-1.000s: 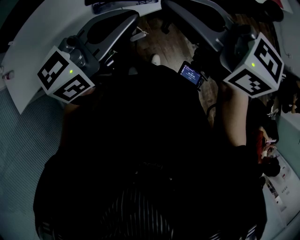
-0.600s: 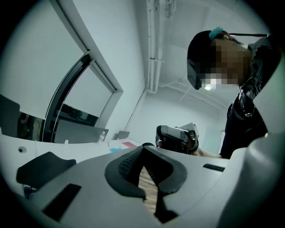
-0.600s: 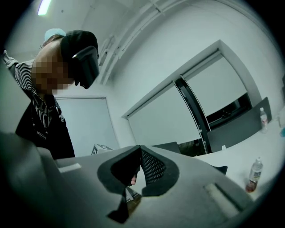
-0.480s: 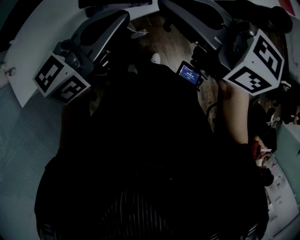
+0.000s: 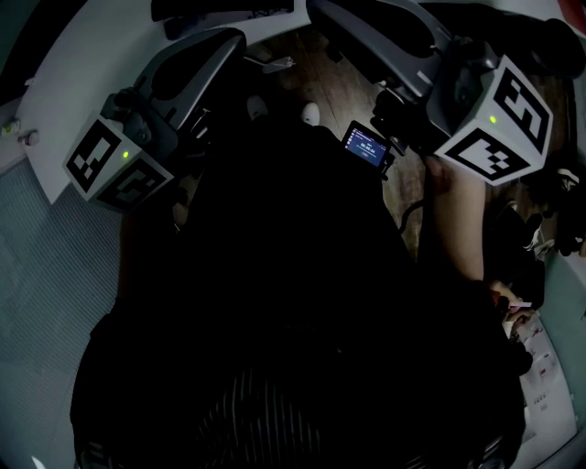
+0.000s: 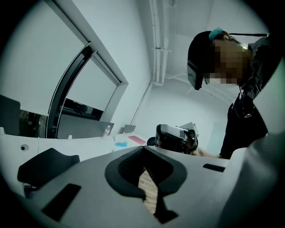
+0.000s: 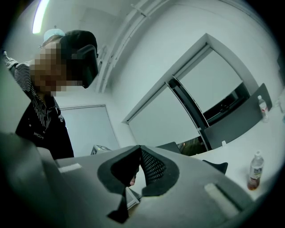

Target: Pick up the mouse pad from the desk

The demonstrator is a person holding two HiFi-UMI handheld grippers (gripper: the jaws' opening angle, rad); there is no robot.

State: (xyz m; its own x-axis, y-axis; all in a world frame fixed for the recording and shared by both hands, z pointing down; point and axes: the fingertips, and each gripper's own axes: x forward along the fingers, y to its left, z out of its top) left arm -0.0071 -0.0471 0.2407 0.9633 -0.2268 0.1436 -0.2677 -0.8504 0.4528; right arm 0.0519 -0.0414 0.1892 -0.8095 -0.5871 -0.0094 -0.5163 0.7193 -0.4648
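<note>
At the far left a ribbed grey floor covering (image 5: 41,275) runs up to the curved edge of the white desk (image 5: 82,82), whose top lies bare along that side. The mouse pad cannot be picked out for certain; a dark flat shape (image 5: 220,7) on the desk at the head view's top edge may be it, well apart from both tools. The left gripper (image 6: 143,150) is held up in front of the person's dark torso, off the desk, roughly level and angled inward, its marker cube (image 5: 117,167) nearest the body. Its jaws are closed together with nothing between them. An open strip of wood floor (image 5: 343,87) lies between the two tools. The right gripper (image 7: 139,149) mirrors that pose on a bare forearm (image 5: 453,220), jaws likewise pressed together and empty. A bottle (image 7: 254,171) stands on the desk to its right.
</note>
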